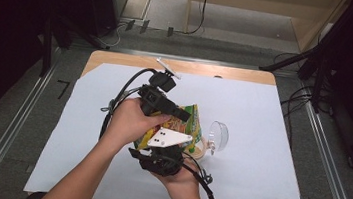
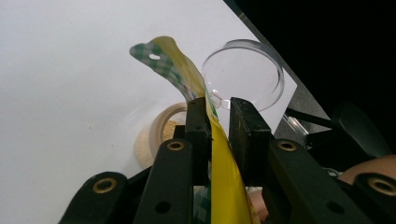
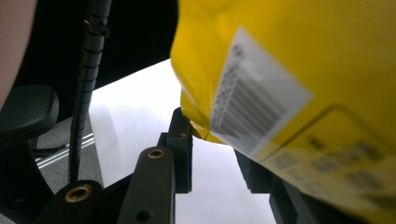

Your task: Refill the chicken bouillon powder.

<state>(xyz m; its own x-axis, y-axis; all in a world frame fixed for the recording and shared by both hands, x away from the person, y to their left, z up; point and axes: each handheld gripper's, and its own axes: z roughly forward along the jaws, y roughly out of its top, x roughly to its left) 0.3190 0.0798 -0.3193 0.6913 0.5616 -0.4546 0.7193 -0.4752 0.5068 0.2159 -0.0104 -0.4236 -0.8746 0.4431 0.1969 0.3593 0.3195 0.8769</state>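
- Yellow and glossy, the snack bag (image 1: 189,123) is held up in the air above the white sheet (image 1: 259,154) that covers the table, just beside the clear glass jar (image 1: 217,136).
- In the left gripper view the bag (image 2: 187,77) shows edge-on: a thin, flexible film, its long axis running up and away from the jaws, its green-checked top seal with a small hang hole curling over toward the jar (image 2: 245,72).
- Left gripper (image 2: 219,116): its jaws stand narrow, the bag's edge lying between them against the left pad; I cannot tell whether both pads press it.
- Right gripper (image 3: 212,151): its jaws stand apart with the bag's crinkled lower corner (image 3: 280,70) hanging between them; whether they grip it is unclear. A white barcode label sits on that face.
- Lying on its side on the sheet, the jar is round and transparent, with its open mouth toward the bag.
- Below the jar's mouth, a beige ring-shaped lid (image 2: 166,123) rests on the sheet.
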